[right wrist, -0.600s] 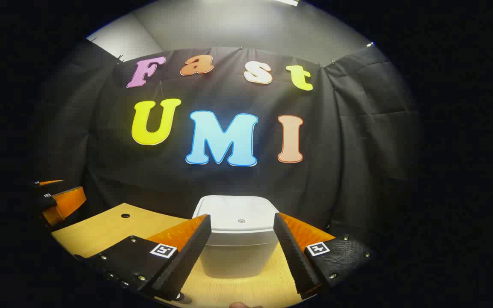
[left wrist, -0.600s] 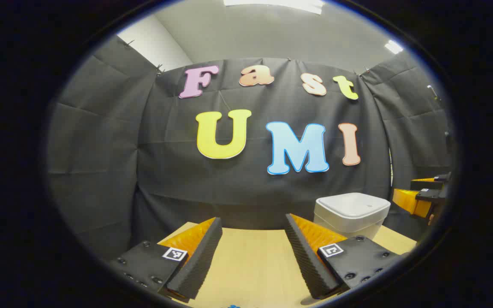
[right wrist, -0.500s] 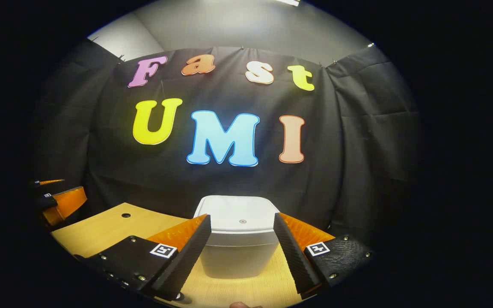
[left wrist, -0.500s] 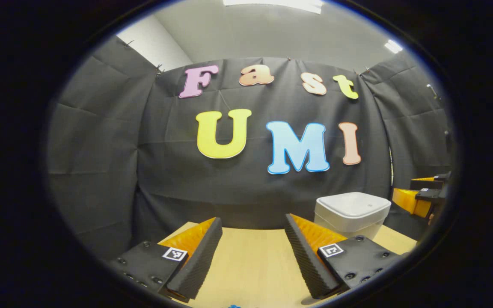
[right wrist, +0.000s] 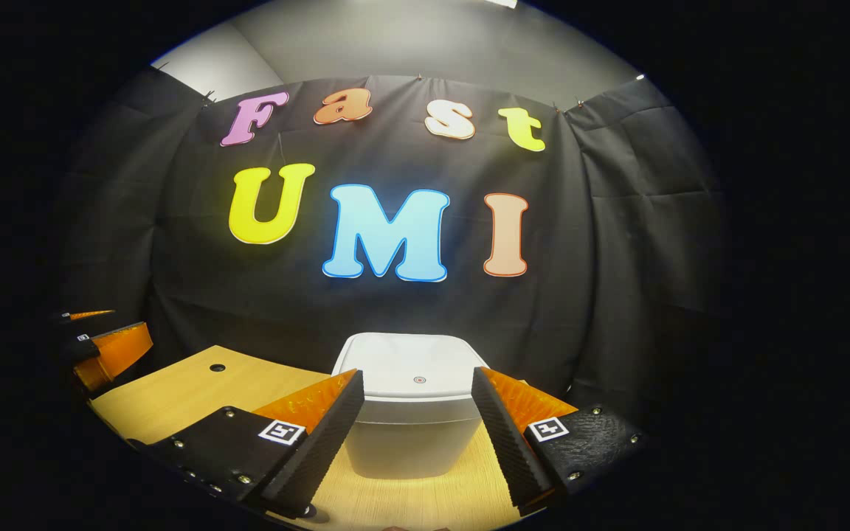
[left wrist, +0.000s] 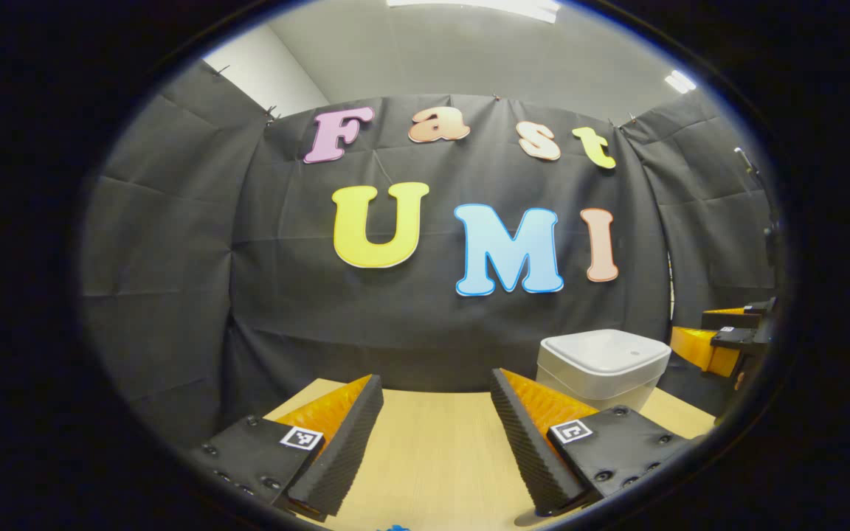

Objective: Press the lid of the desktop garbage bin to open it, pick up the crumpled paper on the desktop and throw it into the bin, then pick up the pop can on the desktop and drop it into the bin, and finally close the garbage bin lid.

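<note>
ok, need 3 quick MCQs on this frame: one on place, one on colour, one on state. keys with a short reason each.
1. From the right gripper view, where does the garbage bin stand?
A. straight ahead between the fingers
B. far left
C. behind the camera

2. What colour is the bin?
A. black
B. white
C. blue

3. What state is the bin lid in?
A. open
B. removed
C. closed

Key: 1 A, the bin shows in the gap ahead of the right gripper. 2 B, body and lid are white against the dark cloth wall. 3 C, the lid lies flat on the body; the left gripper view agrees.
</note>
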Available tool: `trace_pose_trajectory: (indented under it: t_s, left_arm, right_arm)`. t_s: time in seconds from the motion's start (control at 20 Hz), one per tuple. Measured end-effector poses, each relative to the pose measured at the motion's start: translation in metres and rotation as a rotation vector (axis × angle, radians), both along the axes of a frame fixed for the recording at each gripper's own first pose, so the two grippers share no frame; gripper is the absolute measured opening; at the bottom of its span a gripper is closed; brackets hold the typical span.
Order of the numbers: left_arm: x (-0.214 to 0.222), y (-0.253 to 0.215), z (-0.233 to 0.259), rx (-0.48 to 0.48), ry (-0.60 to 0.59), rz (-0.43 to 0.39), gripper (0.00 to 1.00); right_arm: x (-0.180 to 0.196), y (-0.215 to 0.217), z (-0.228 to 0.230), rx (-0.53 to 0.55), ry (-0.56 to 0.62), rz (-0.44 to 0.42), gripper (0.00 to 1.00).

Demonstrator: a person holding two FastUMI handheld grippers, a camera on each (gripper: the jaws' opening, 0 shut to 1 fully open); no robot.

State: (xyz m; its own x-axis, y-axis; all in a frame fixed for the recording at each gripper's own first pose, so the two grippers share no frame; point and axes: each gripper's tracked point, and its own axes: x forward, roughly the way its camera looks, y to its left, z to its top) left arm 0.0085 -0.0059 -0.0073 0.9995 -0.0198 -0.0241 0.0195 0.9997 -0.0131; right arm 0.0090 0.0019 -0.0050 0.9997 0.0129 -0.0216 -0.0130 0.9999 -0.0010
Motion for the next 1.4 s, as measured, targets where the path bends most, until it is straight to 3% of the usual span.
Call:
trace_pose_trajectory:
  t_s: [0.35, 0.45, 0.5, 0.6, 0.7, 0.75, 0.8, 0.85, 1.05, 1.1, 1.15, 1.2, 1.4]
  left_arm:
    - [0.005, 0.004, -0.008, -0.026, 0.021, 0.001, 1.00]
    - [0.006, 0.004, -0.010, -0.030, 0.025, 0.003, 1.00]
    - [0.006, 0.005, -0.010, -0.031, 0.026, 0.005, 0.96]
    - [0.006, 0.005, -0.012, -0.034, 0.030, 0.008, 1.00]
    - [0.007, 0.007, -0.013, -0.034, 0.034, 0.014, 1.00]
    - [0.007, 0.008, -0.014, -0.034, 0.037, 0.016, 1.00]
    - [0.008, 0.009, -0.015, -0.035, 0.038, 0.018, 1.00]
    - [0.009, 0.010, -0.015, -0.034, 0.039, 0.020, 1.00]
    - [0.012, 0.009, -0.015, -0.026, 0.038, 0.022, 1.00]
    - [0.013, 0.008, -0.016, -0.025, 0.038, 0.021, 1.00]
    - [0.014, 0.008, -0.016, -0.025, 0.038, 0.020, 1.00]
    - [0.015, 0.006, -0.015, -0.023, 0.038, 0.019, 1.00]
    - [0.015, 0.006, -0.015, -0.017, 0.036, 0.017, 1.00]
  right_arm:
    - [0.016, 0.000, 0.000, 0.004, 0.015, 0.001, 0.94]
    - [0.022, -0.005, -0.003, 0.021, 0.027, -0.010, 0.92]
    - [0.025, -0.005, -0.004, 0.031, 0.035, -0.011, 0.82]
    - [0.034, -0.008, -0.007, 0.046, 0.047, -0.022, 0.71]
    - [0.044, -0.007, -0.008, 0.047, 0.052, -0.020, 0.71]
    - [0.053, -0.011, -0.010, 0.048, 0.050, -0.033, 0.61]
    - [0.050, -0.007, -0.007, 0.053, 0.054, -0.021, 0.58]
    - [0.057, -0.004, -0.009, 0.055, 0.060, -0.011, 0.46]
    - [0.073, 0.006, -0.018, 0.032, 0.094, 0.035, 0.46]
    - [0.081, 0.003, -0.028, 0.015, 0.103, 0.012, 0.46]
    - [0.076, -0.012, -0.021, 0.021, 0.094, -0.031, 0.27]
    - [0.081, -0.004, -0.023, 0.034, 0.098, -0.010, 0.08]
    - [0.094, 0.002, -0.036, 0.088, 0.143, 0.024, 0.07]
